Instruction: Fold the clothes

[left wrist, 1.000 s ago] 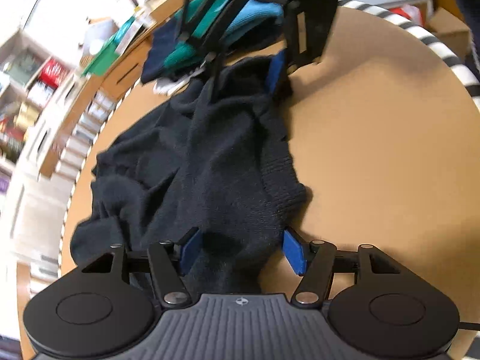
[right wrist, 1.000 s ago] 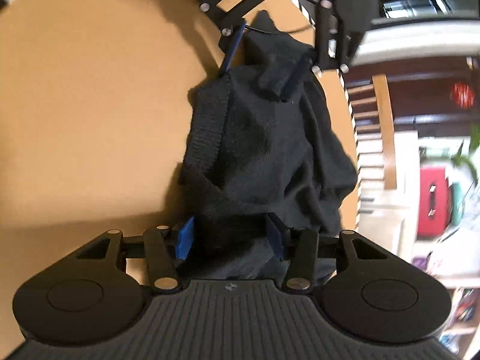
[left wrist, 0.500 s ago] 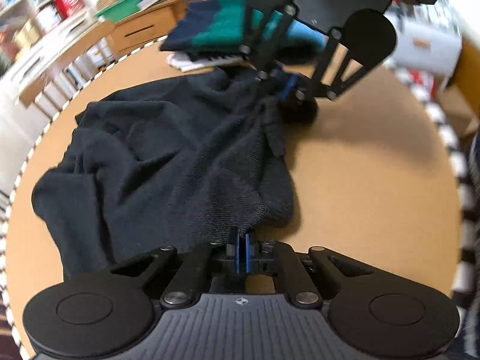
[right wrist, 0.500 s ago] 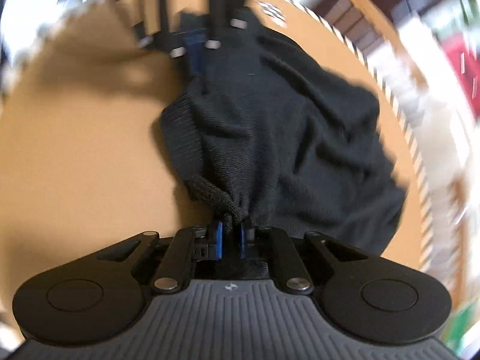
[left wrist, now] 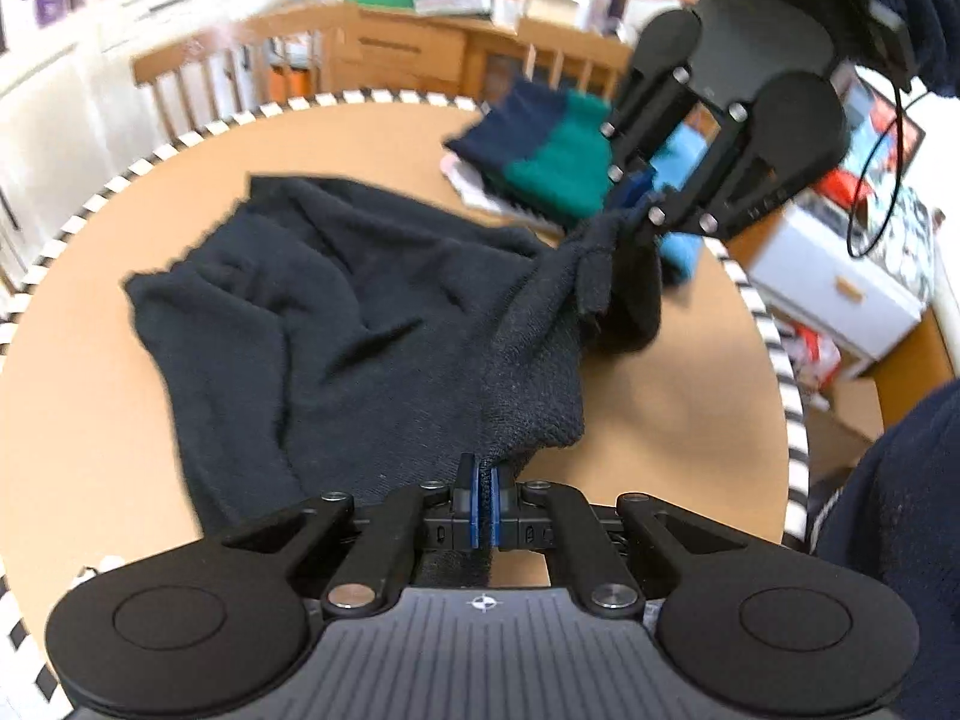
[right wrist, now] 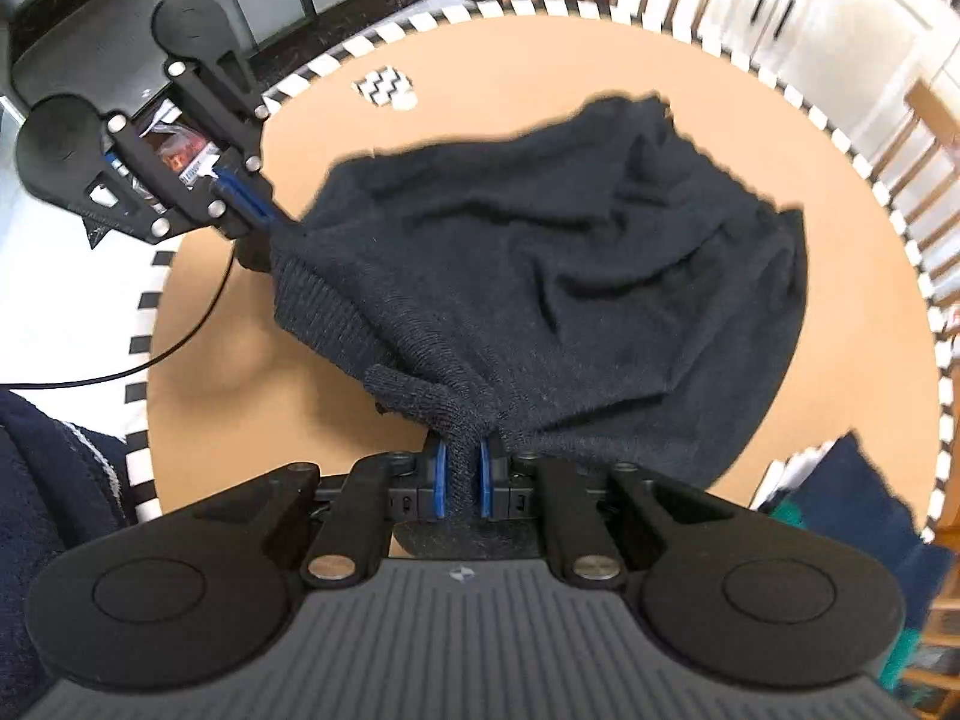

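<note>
A dark navy knit sweater lies crumpled on a round tan table; it also shows in the right wrist view. My left gripper is shut on one end of its ribbed hem. My right gripper is shut on the other end of the hem. The hem edge hangs lifted between the two grippers while the body trails on the table. The right gripper shows in the left wrist view, the left gripper in the right wrist view.
A folded stack of navy, green and blue clothes sits at the table's far edge. A small black-and-white patterned tag lies on the table. Wooden chairs, a cluttered shelf and white cabinets surround the table, which has a striped rim.
Both grippers closed on the sweater's hem and lifted it. The grippers moved apart, spreading the sweater wider across the table, and the views swung round.
</note>
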`<state>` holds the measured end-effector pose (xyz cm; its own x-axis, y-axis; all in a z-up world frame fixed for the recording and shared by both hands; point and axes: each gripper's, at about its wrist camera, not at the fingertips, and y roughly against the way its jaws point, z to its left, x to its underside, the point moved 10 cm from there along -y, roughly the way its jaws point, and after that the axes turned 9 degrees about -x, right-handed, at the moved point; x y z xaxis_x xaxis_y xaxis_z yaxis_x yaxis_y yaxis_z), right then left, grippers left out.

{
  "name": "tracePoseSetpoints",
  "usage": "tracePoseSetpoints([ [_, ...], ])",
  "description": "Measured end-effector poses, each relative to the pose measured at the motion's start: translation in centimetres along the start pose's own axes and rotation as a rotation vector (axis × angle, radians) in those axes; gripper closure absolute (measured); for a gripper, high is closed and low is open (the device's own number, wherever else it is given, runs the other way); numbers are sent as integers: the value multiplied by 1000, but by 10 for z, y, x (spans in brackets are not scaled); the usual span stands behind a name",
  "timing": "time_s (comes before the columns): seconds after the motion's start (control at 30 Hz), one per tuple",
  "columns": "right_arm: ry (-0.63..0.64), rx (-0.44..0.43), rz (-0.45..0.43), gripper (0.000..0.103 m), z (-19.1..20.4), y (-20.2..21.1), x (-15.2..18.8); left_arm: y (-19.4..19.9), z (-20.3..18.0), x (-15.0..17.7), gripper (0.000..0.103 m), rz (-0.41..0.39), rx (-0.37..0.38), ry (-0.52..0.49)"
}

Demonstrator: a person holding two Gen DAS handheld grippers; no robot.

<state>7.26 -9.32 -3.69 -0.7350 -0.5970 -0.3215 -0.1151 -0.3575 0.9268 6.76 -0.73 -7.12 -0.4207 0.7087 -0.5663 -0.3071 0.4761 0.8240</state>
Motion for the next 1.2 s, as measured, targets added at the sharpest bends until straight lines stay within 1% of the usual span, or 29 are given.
tracePoseSetpoints([
  [0.13,11,33,-38,93,4,23,-16,34,7,-12,99,-44,-43,46],
  [0.2,9,41,-61,94,9,43,-22,51,9,-19,99,-63,-71,74],
  [0.33,26,60,-112,94,21,80,-31,96,13,-33,99,-108,-125,148],
  [0.53,34,101,-175,94,43,138,-37,174,7,-52,99,-167,-220,240],
  [0.7,58,86,-220,94,81,199,-38,258,-19,-75,99,-226,-276,213],
  [0.8,103,91,-251,96,106,246,-43,315,-36,-92,99,-251,-306,183],
  [0.87,140,125,-280,97,120,282,-52,354,-46,-109,99,-261,-352,152],
  [0.93,169,181,-313,98,128,317,-65,391,-49,-129,99,-279,-402,142],
  [1.03,211,250,-345,98,138,355,-82,430,-54,-167,99,-322,-473,116],
  [1.1,257,278,-355,98,143,368,-89,447,-52,-188,99,-354,-505,94],
  [1.13,264,278,-362,98,142,370,-94,454,-51,-198,99,-369,-521,83],
  [1.17,255,264,-371,98,136,370,-99,448,-45,-204,99,-366,-513,87],
  [1.2,237,241,-372,98,127,363,-104,433,-36,-206,99,-351,-488,100],
])
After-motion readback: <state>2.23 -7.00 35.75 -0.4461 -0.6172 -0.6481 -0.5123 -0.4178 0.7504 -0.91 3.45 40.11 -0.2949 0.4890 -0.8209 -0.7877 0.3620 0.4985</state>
